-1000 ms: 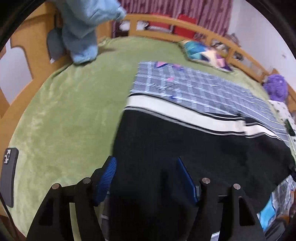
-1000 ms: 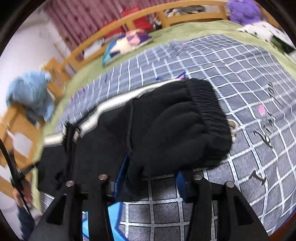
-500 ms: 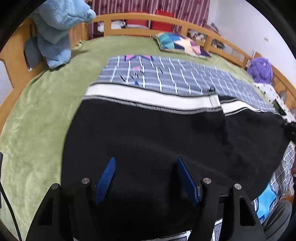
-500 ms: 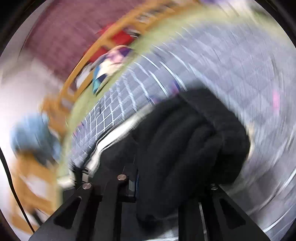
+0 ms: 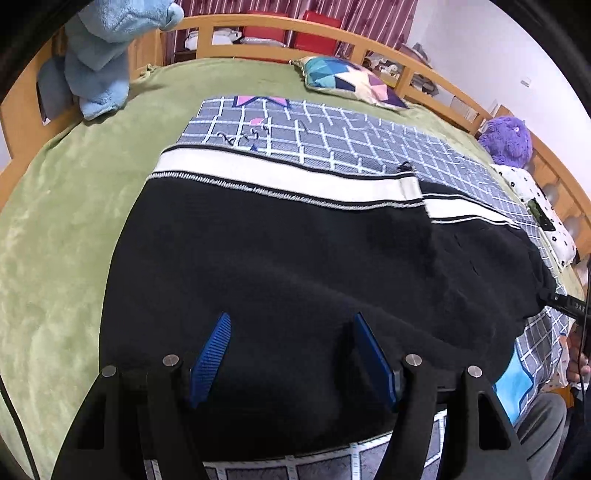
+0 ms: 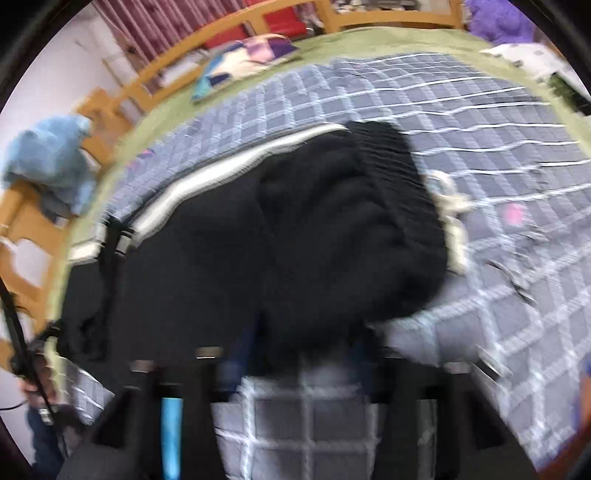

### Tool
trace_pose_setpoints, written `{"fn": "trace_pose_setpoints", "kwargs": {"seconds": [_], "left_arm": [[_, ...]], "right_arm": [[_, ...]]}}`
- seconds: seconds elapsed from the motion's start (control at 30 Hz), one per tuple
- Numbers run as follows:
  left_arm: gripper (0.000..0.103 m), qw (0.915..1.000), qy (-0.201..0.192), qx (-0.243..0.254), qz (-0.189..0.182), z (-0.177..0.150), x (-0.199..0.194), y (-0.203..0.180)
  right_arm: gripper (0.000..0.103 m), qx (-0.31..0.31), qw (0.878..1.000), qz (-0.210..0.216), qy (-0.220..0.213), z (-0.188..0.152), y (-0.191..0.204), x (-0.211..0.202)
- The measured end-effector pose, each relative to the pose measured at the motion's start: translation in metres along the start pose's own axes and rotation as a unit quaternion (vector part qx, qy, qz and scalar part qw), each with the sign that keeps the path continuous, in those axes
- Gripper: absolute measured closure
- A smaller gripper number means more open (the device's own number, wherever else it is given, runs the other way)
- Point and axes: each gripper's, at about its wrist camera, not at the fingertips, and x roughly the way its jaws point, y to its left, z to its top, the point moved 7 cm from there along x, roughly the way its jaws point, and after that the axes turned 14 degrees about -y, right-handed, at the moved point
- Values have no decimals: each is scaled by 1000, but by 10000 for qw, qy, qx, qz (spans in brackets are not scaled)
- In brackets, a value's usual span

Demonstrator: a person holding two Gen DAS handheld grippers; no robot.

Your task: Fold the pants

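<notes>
Left gripper (image 5: 291,350) first: I see its two blue pads (image 5: 210,352) standing well apart over the black pants (image 5: 295,258), pressing on nothing, jaws wide. Right gripper (image 6: 299,365) comes through blurred; its jaws have just been opening, and the near edge of the bunched waist end of the pants (image 6: 314,240) sits between its fingers, with the cloth no longer pinched as far as I can make out.

From the left wrist view, the pants lie spread across a grey checked blanket (image 5: 351,144), with a white stripe (image 5: 280,177) running along their far edge. Under the blanket is a green bedcover (image 5: 66,221). A patchwork cushion (image 5: 347,81) lies near the wooden bed rail (image 5: 258,22), a light blue towel (image 5: 103,55) hangs over the rail at the left, and a purple plush toy (image 5: 509,136) sits at the right.
</notes>
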Motion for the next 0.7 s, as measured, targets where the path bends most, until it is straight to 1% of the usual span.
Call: {"fn": "trace_pose_setpoints", "kwargs": {"seconds": [0.03,0.1,0.13,0.17,0.2,0.3,0.37,0.4,0.43,0.47,0.5,0.53,0.57,0.6,0.67,0.7], "left_arm": [[36,10000,-35,9,-24,0,-3,-2],[36,9999,-79,27,-69,-1,-6,-4],[36,9999,-79,36,-76,-2,-7,-5],[36,9999,-73,66,-74,-3,-7,-6],[36,9999,-71,90,-62,-3,-7,-7],[36,9999,-71,135,-50,-4,-6,-7],[36,9999,-72,115,-83,-4,-5,-8],[36,9999,-62,106,-100,-4,-4,-8],[36,9999,-40,102,-106,-5,-3,-9],[36,9999,0,108,-96,-6,-1,-9],[36,9999,19,114,-83,-7,0,-9],[36,9999,31,126,-70,-8,0,-10],[36,9999,29,144,-66,-8,0,-10],[36,9999,10,158,-56,-8,-1,-10],[36,9998,-34,166,-61,-7,-2,-10],[36,9998,-39,157,-74,-7,-2,-10]], "right_arm": [[38,41,9999,-60,-81,0,-4,-4],[38,359,9992,48,-185,-1,-15,-15],[38,787,9965,139,-264,-2,-26,-18],[34,1091,9933,214,-322,-3,-33,-19],[32,1607,9856,335,-412,-2,-43,-18],[28,2548,9639,600,-490,-2,-54,-4],[18,3060,9478,745,-498,0,-61,10],[16,3303,9392,799,-494,2,-64,17],[17,3521,9312,784,-526,7,-66,24],[28,3604,9278,750,-614,13,-68,27],[39,3575,9288,639,-740,20,-70,26],[50,3346,9371,491,-863,31,-70,23],[59,2996,9476,536,-967,43,-66,19],[61,2594,9560,638,-1212,56,-59,8],[61,1810,9599,880,-1953,77,-39,-26],[60,1481,9634,829,-2075,78,-33,-33]]}}
